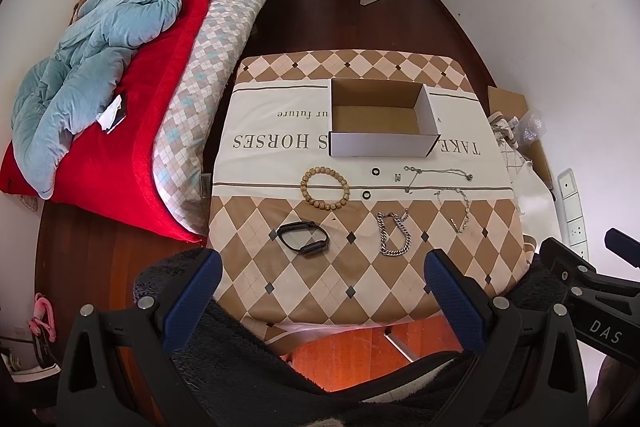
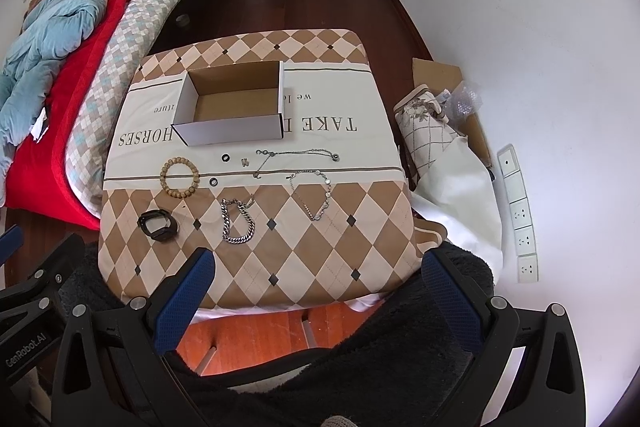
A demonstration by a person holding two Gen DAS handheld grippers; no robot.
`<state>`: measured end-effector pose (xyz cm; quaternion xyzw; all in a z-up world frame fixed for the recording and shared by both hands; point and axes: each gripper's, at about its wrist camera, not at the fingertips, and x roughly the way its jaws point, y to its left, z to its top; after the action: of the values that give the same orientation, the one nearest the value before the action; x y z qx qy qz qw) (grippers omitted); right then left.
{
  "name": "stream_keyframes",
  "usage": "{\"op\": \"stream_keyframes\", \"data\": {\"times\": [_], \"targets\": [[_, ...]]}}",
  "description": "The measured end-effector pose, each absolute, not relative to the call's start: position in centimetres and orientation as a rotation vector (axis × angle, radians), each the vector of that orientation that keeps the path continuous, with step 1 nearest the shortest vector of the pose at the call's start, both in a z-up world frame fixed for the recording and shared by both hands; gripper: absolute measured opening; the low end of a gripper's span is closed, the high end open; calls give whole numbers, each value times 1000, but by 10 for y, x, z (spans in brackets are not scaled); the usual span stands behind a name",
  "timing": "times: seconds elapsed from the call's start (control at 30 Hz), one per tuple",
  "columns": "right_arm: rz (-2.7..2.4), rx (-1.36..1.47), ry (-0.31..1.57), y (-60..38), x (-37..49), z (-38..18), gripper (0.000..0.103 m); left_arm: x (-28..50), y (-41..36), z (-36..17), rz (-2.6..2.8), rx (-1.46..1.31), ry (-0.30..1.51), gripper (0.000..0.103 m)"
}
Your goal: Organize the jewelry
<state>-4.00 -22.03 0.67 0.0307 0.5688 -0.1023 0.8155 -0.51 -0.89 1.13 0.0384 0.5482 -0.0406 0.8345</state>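
Both grippers (image 1: 322, 291) (image 2: 318, 291) wide-fingered, above jewelry-strewn table (image 1: 360, 287).

Both grippers, the left (image 1: 322, 291) and the right (image 2: 316, 287), hang with jaws wide apart above the table's (image 1: 320, 291) near edge, where the checked cloth lies bare. Farther in, the jewelry lies in a loose band: black band (image 1: 303, 238), bead bracelet (image 1: 325, 185), chain (image 1: 394, 233), thin bracelet (image 1: 454, 205), necklace (image 1: 438, 174) and two rings (image 1: 375, 171) (image 1: 366, 194), each with gaps around it. Behind them the box (image 1: 382, 143) stands open-topped (its near wall is the only upright barrier). The bed (image 1: 192, 99) crowds the left side; bags (image 2: 436, 155) crowd the right.
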Motion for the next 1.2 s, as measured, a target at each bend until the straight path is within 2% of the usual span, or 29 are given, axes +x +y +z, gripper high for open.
{"op": "stream_keyframes", "data": {"times": [1.2], "targets": [[-218, 59, 1203, -220, -41, 16, 103, -5, -10, 13, -94, 72, 1152, 103]]}}
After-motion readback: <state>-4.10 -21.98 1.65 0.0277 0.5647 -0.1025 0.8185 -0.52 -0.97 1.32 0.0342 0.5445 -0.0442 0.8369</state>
